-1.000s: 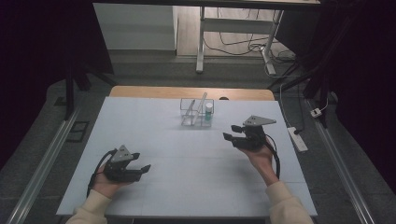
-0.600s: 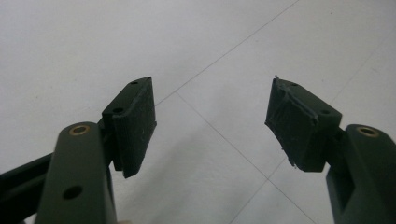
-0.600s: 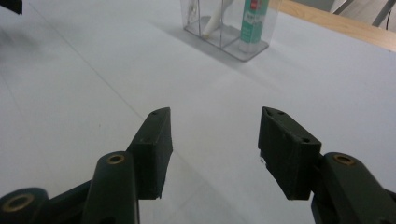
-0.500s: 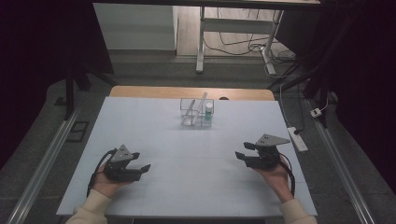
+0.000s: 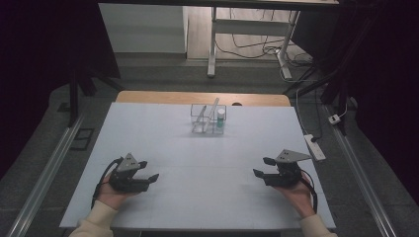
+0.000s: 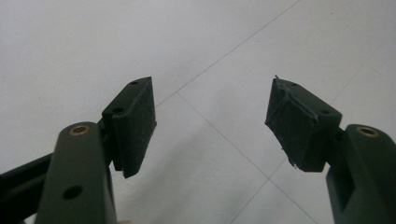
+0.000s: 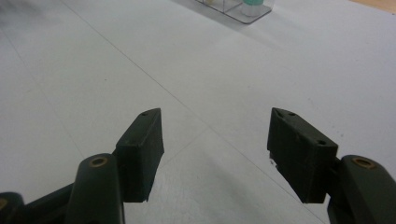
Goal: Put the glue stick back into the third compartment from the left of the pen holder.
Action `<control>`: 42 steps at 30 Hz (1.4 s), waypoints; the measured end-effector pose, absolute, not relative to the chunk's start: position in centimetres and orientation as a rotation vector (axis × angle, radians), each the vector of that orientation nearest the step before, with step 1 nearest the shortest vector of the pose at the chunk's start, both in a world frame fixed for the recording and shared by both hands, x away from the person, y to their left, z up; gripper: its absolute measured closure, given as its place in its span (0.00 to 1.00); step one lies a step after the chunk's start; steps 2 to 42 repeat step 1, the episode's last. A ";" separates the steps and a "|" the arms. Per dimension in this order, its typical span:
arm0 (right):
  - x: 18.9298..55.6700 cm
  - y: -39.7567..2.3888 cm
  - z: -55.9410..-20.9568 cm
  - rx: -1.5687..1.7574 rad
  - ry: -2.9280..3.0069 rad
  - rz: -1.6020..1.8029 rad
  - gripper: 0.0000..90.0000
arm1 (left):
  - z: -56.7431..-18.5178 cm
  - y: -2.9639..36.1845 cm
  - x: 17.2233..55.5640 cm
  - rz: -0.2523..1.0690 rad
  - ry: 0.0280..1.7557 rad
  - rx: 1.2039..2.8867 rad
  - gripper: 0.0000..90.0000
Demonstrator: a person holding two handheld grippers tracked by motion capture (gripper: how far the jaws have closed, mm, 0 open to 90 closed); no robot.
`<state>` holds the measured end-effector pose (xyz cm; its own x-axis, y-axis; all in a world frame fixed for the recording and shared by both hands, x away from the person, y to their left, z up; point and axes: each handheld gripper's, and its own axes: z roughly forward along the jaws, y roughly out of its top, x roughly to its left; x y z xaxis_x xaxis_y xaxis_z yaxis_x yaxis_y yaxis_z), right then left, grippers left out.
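White table [image 5: 163, 148] — clear organizer [image 5: 207, 120], far centre

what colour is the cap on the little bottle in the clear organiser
Teal green, on the small bottle in the clear organiser; it shows best in the high view.

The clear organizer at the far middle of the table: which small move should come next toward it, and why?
Probably the right gripper should move forward toward the organizer. Its jaws have just been opening and hold nothing, like the left gripper. Both rest near the table's front edge, far from the organizer and its bottle.
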<state>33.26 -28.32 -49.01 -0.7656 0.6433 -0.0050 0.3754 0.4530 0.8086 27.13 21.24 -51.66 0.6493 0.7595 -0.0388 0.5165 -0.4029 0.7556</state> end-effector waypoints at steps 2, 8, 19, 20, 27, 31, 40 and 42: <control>33.2 -28.4 -49.0 0.868 2.398 1.218 0.39 | -51.7 21.2 27.1 0.402 0.987 2.096 0.37; 33.2 -28.4 -49.0 0.868 2.398 1.218 0.39 | -51.7 21.2 27.1 0.402 0.987 2.096 0.37; 33.2 -28.4 -49.0 0.868 2.398 1.218 0.39 | -51.7 21.2 27.1 0.402 0.987 2.096 0.37; 33.2 -28.4 -49.0 0.868 2.398 1.218 0.39 | -51.7 21.2 27.1 0.402 0.987 2.096 0.37; 33.2 -28.4 -49.0 0.868 2.398 1.218 0.39 | -51.7 21.2 27.1 0.402 0.987 2.096 0.37; 33.2 -28.4 -49.0 0.868 2.398 1.218 0.39 | -51.7 21.2 27.1 0.402 0.987 2.096 0.37; 33.2 -28.4 -49.0 0.868 2.398 1.218 0.39 | -51.7 21.2 27.1 0.402 0.987 2.096 0.37; 33.2 -28.4 -49.0 0.868 2.398 1.218 0.39 | -51.7 21.2 27.1 0.402 0.987 2.096 0.37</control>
